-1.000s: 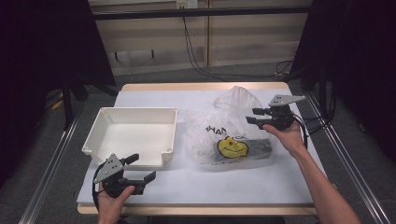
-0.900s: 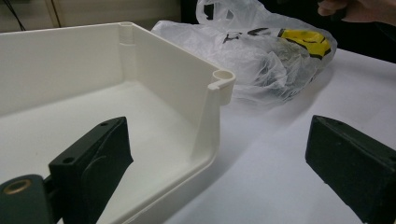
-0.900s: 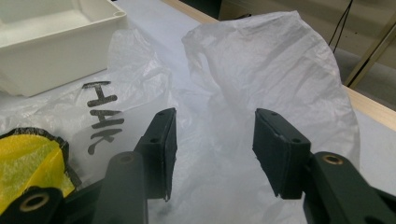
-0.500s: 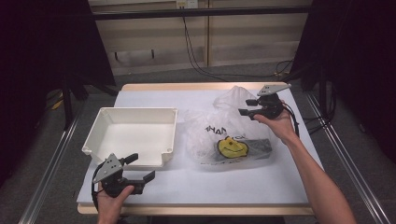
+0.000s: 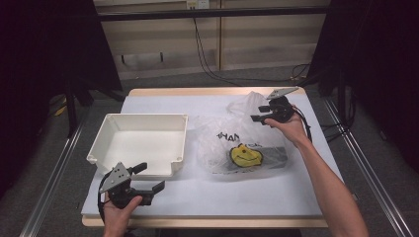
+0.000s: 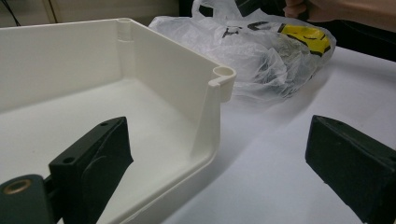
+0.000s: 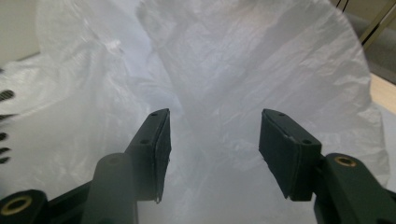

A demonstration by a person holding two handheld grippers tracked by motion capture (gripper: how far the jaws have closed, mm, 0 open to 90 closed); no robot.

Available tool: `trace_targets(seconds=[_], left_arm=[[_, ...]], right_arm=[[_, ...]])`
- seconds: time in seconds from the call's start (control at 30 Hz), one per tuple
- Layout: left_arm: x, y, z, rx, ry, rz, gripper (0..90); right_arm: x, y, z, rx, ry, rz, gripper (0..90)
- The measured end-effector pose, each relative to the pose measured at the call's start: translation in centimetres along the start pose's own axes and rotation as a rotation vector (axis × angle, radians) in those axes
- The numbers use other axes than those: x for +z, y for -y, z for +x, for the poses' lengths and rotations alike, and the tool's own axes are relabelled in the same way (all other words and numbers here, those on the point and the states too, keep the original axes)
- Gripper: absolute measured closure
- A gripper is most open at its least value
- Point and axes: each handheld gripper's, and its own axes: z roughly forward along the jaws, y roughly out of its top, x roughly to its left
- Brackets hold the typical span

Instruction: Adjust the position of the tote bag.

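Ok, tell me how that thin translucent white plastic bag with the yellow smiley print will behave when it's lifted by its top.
The thin translucent white plastic bag looks crumpled and limp, so it will probably stretch and sag rather than hold shape. A dark flat item inside it will likely slide to the lowest point. The film looks smooth, so the right gripper, jaws apart at the bunched top, may slip.

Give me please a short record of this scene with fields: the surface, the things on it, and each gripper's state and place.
surface: table with white cover
container: white plastic bin, empty, left of the bag
bag: translucent plastic bag with black print and a yellow smiley, dark contents inside
left gripper: open, holds nothing, at the bin's near corner
right gripper: open, jaws have just been opening, at the bag's bunched top, not clamped on it
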Motion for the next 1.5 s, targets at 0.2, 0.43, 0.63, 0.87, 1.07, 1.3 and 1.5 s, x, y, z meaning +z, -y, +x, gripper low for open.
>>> trace_targets(seconds=[0.2, 0.43, 0.63, 0.87, 1.07, 1.3, 1.5], left_arm=[[-0.1, 0.0, 0.0, 0.004, 0.003, 0.001, 6.9], [-0.1, 0.1, 0.0, -0.002, -0.002, -0.003, 6.9], [-0.2, 0.1, 0.0, 0.002, 0.001, -0.003, 6.9], [-0.3, 0.1, 0.0, 0.004, -0.002, -0.001, 6.9], [-0.3, 0.1, -0.1, 0.001, 0.001, 0.002, 7.8], [-0.3, 0.1, -0.1, -0.005, -0.003, 0.01, 8.3], [-0.4, 0.0, -0.2, 0.001, 0.0, 0.013, 8.3]], right_arm=[[1.0, 0.3, -0.4, 0.008, 0.001, 0.045, 49.7], [2.2, 0.5, -0.5, 0.003, -0.014, 0.086, 58.6], [3.5, 1.2, -0.5, 0.006, -0.022, 0.151, 61.4], [4.4, 1.9, -0.7, 0.019, -0.04, 0.214, 78.4], [4.6, 2.0, -0.8, 0.038, -0.038, 0.23, 89.0], [4.0, 2.0, -0.9, 0.066, -0.076, 0.174, 90.0], [2.2, 1.1, -0.9, 0.079, -0.087, 0.098, 90.0]])
